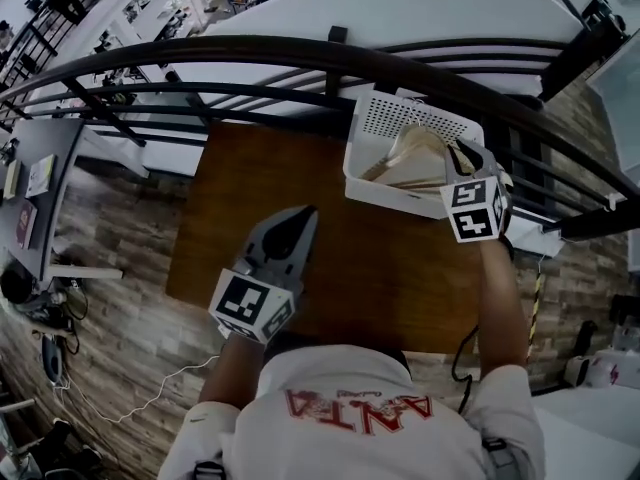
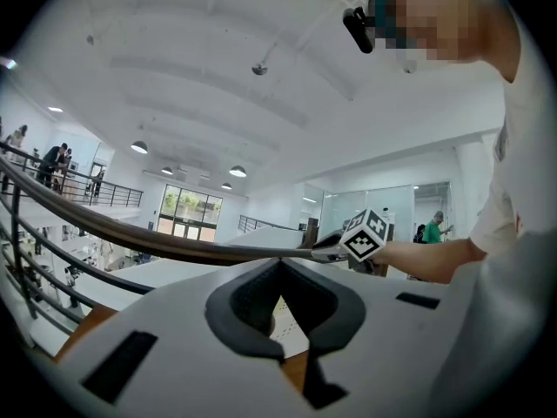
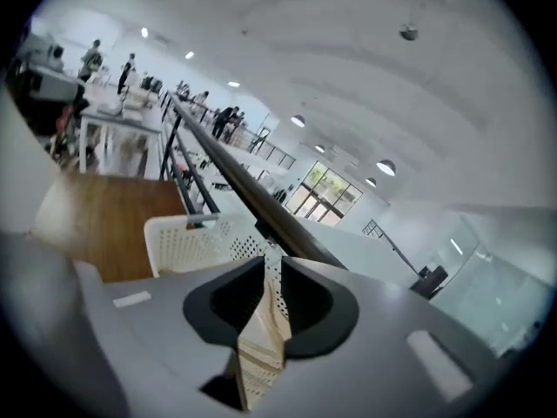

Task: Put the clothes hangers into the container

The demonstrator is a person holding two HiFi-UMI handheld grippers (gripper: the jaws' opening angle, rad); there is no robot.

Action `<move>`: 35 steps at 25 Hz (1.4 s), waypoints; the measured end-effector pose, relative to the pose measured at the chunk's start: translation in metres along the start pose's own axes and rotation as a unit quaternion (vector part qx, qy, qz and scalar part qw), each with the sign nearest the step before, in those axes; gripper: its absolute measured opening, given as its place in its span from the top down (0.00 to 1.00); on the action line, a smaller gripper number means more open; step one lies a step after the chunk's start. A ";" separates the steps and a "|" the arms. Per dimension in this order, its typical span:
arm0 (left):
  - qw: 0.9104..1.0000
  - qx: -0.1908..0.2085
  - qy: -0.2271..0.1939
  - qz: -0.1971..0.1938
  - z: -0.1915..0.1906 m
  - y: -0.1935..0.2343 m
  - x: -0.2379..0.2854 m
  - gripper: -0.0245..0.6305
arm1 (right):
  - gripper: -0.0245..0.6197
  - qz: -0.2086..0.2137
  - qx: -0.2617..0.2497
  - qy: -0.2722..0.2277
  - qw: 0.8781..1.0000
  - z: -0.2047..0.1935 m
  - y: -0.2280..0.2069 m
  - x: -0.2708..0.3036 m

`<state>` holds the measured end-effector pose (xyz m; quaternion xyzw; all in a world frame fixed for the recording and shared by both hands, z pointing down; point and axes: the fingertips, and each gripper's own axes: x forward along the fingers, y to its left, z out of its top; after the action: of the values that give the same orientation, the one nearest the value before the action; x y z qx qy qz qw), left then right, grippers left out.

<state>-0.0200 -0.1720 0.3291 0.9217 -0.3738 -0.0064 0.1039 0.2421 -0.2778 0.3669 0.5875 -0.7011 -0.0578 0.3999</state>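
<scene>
In the head view the left gripper [image 1: 303, 218] hung over the brown table [image 1: 330, 268]; the right gripper [image 1: 458, 156] stood over the near rim of the white container [image 1: 395, 118], and the wooden hangers [image 1: 415, 153] lay inside it, just ahead of its jaws; in the left gripper view the jaws met tip to tip with nothing between them; in the right gripper view the jaws stood a narrow slit apart and gripped nothing; the hangers lay below that slit, in the container.
</scene>
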 end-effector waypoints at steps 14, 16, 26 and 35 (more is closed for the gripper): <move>0.997 0.054 -0.035 -0.049 0.046 -0.055 -0.022 0.95 | 0.96 -0.019 0.246 -0.194 0.949 0.020 0.007 -0.178; 0.996 0.059 -0.037 -0.054 0.049 -0.063 -0.023 0.95 | 0.96 -0.019 0.271 -0.207 0.940 0.015 0.001 -0.194; 0.994 0.073 -0.046 -0.070 0.055 -0.085 -0.023 0.95 | 0.96 -0.007 0.317 -0.234 0.919 0.001 -0.003 -0.227; 0.994 0.074 -0.052 -0.068 0.060 -0.087 -0.026 0.95 | 0.96 0.020 0.308 -0.244 0.919 0.011 0.007 -0.229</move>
<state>0.0157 -0.1038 0.2520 0.9484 -0.3150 -0.0340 0.0150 0.2273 -0.0804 0.2510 0.6354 -0.7715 0.0277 0.0169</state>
